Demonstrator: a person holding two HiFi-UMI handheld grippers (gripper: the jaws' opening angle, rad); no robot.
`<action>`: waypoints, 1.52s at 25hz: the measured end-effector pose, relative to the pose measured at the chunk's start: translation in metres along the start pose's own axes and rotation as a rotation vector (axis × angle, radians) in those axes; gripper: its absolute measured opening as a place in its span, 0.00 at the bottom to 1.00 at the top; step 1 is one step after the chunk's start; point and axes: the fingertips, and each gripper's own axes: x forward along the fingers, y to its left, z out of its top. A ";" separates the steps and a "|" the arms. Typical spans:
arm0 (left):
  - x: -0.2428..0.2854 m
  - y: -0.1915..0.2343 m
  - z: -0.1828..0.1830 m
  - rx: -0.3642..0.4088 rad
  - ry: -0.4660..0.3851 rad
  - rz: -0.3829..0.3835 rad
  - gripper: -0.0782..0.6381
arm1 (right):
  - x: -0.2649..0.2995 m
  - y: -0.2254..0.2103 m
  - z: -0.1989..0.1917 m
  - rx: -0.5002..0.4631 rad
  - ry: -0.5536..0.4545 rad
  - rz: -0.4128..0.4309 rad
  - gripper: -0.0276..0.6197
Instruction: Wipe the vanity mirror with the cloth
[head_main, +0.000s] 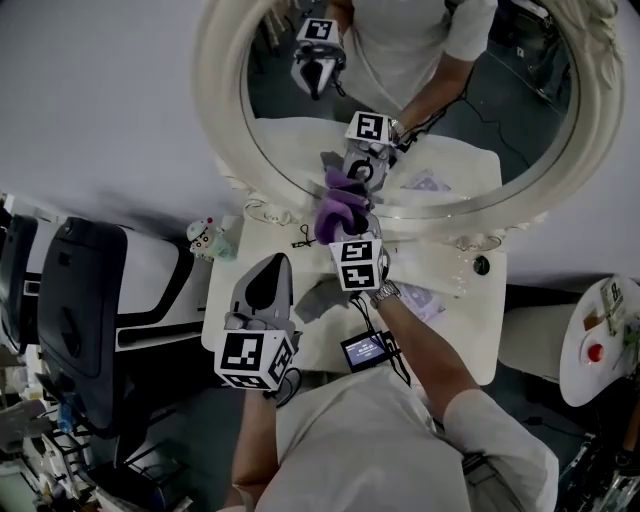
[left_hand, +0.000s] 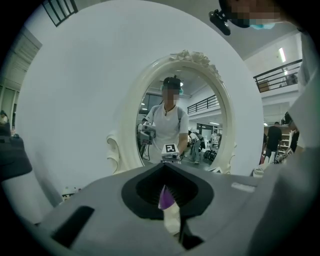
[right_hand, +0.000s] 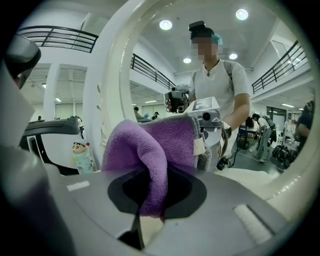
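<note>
The oval vanity mirror (head_main: 300, 130) in its white carved frame (head_main: 225, 110) stands at the back of the white table. My right gripper (head_main: 348, 232) is shut on the purple cloth (head_main: 340, 205), which is pressed against the glass near its lower edge. In the right gripper view the cloth (right_hand: 155, 145) bulges out of the jaws in front of the mirror (right_hand: 165, 75). My left gripper (head_main: 272, 262) hovers over the table's left part, shut and holding nothing, pointing at the mirror (left_hand: 172, 120). Through its narrow jaw slit I see a sliver of the cloth (left_hand: 166, 197).
The white vanity table (head_main: 470, 330) carries a small doll figure (head_main: 203, 237) at its left corner, flat packets (head_main: 425, 300) and a small dark round thing (head_main: 482, 265). A black chair (head_main: 85, 300) stands left. A round white stand (head_main: 600, 340) is at the right.
</note>
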 end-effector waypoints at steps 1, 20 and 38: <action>0.003 -0.004 0.000 -0.001 0.001 -0.009 0.11 | -0.003 -0.008 -0.006 0.004 0.012 -0.010 0.13; 0.036 -0.078 -0.002 0.012 0.004 -0.144 0.11 | -0.073 -0.130 -0.038 0.069 0.064 -0.185 0.14; 0.028 -0.109 0.003 0.016 -0.031 -0.222 0.11 | -0.158 -0.217 0.026 0.107 -0.073 -0.387 0.14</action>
